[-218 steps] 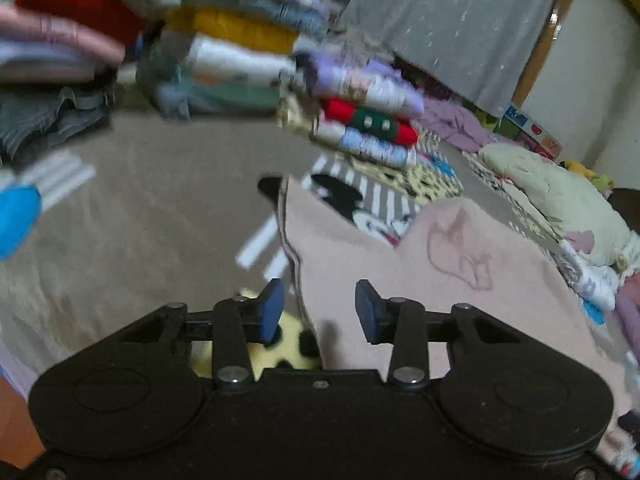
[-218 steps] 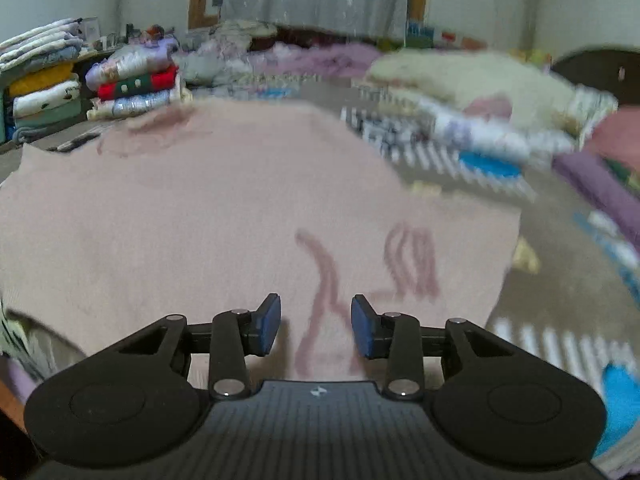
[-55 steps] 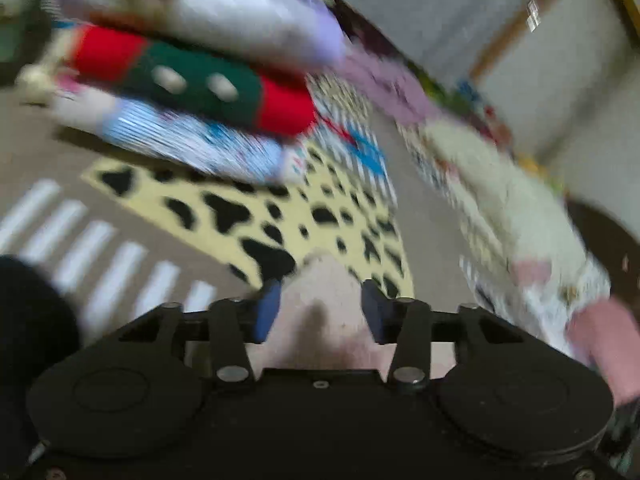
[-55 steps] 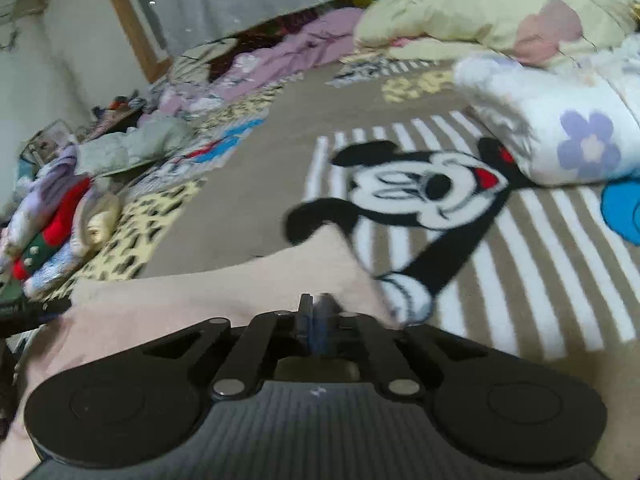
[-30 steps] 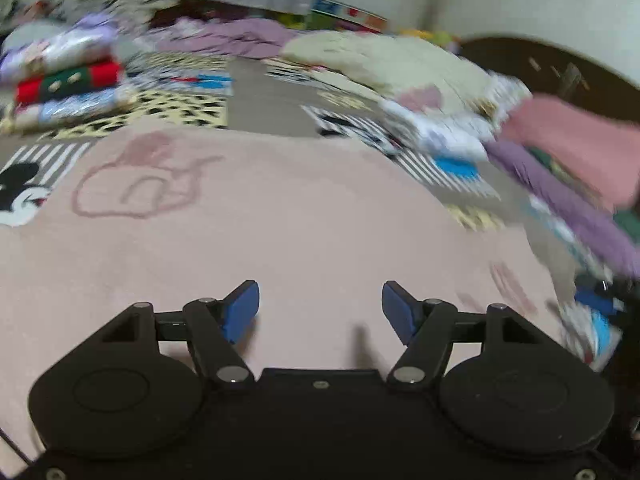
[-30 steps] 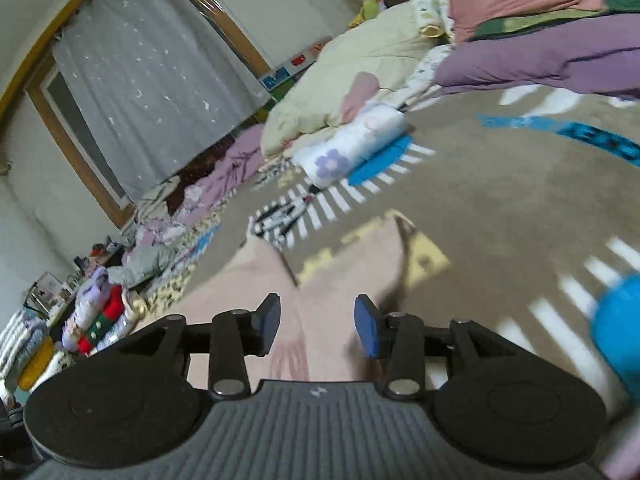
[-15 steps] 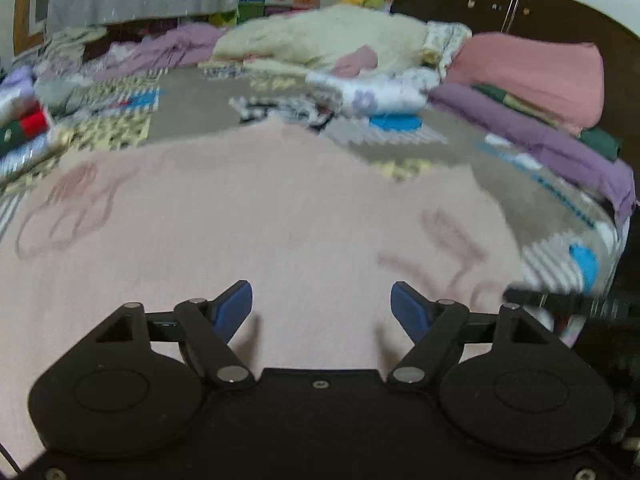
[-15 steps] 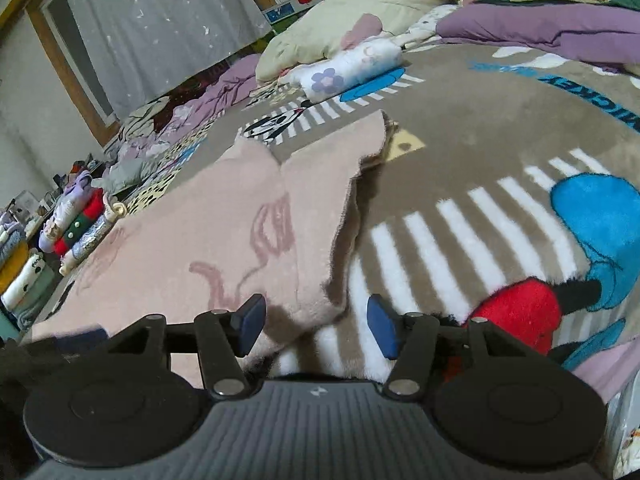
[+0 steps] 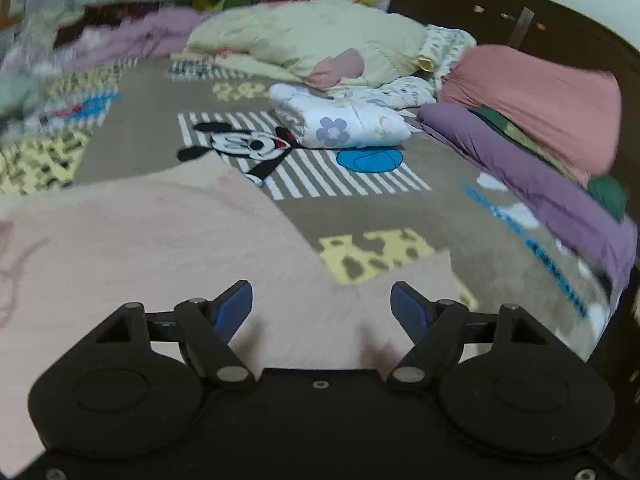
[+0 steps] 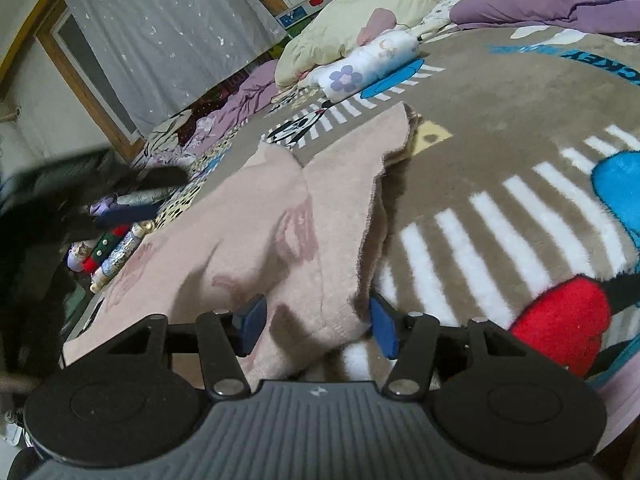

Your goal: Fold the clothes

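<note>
Your right gripper [image 10: 318,326], shut on the pink garment [image 10: 248,236] seconds ago, now stands open around its near corner at 6 o'clock on the cartoon rug [image 10: 500,152], left gripper [image 9: 322,306] equally wide above it, a fold apparently just laid.

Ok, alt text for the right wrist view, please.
The open right gripper straddles the near edge of a pink cloth lying on a cartoon-print blanket. The cloth runs away to the upper right, one side doubled over. Behind are rolled and heaped bedding, a curtained window, and a stack of folded clothes at left.
</note>
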Available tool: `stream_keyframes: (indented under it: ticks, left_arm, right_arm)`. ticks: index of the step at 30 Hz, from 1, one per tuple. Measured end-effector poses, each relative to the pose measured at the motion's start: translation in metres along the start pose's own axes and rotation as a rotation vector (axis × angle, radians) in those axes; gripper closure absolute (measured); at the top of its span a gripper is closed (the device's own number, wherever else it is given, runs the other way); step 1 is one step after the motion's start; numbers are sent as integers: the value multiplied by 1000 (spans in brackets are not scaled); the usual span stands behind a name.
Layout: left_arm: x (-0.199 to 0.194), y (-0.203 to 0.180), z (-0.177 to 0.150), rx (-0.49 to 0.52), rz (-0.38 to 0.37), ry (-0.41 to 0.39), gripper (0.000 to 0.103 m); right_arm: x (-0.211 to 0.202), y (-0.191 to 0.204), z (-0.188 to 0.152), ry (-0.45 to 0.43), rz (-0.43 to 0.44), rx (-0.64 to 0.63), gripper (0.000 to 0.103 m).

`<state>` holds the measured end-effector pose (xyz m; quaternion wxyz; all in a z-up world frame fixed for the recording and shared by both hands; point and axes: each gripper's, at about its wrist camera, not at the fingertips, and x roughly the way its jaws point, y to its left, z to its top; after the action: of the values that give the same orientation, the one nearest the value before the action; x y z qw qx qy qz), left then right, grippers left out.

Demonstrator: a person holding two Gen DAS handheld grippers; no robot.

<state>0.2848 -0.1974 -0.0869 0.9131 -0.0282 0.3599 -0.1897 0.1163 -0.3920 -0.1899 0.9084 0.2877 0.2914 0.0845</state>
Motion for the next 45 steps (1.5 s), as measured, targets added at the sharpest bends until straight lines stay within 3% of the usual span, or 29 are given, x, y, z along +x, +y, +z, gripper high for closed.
stream_keyframes:
  ticks: [3, 9, 17, 21, 25, 27, 33, 37, 45]
  left_arm:
    - [20, -10, 21, -25, -3, 18, 34]
    - [77, -27, 53, 10, 82, 79, 46]
    - [132, -26, 63, 78, 189, 192, 53]
    - [150, -23, 61, 102, 220, 238, 77]
    - [150, -19, 64, 114, 203, 231, 94]
    - [144, -14, 69, 91, 175, 225, 95]
    - [114, 17, 80, 18, 76, 177, 95]
    - [90, 45, 81, -16, 19, 132, 96]
    - [51, 102, 76, -42, -24, 74, 96]
  right_arm:
    - [2, -3, 1, 0, 15, 6, 52]
    - [8, -8, 4, -3, 38, 14, 60]
    - [12, -14, 8, 2, 61, 14, 71]
    - [14, -12, 8, 4, 72, 13, 69]
    - [16, -11, 10, 5, 90, 20, 73]
    - [15, -9, 12, -9, 98, 13, 89]
    - [-2, 17, 13, -96, 148, -116, 91]
    - [-9, 47, 7, -145, 140, -270, 91]
    - [-5, 113, -18, -132, 207, -573, 91]
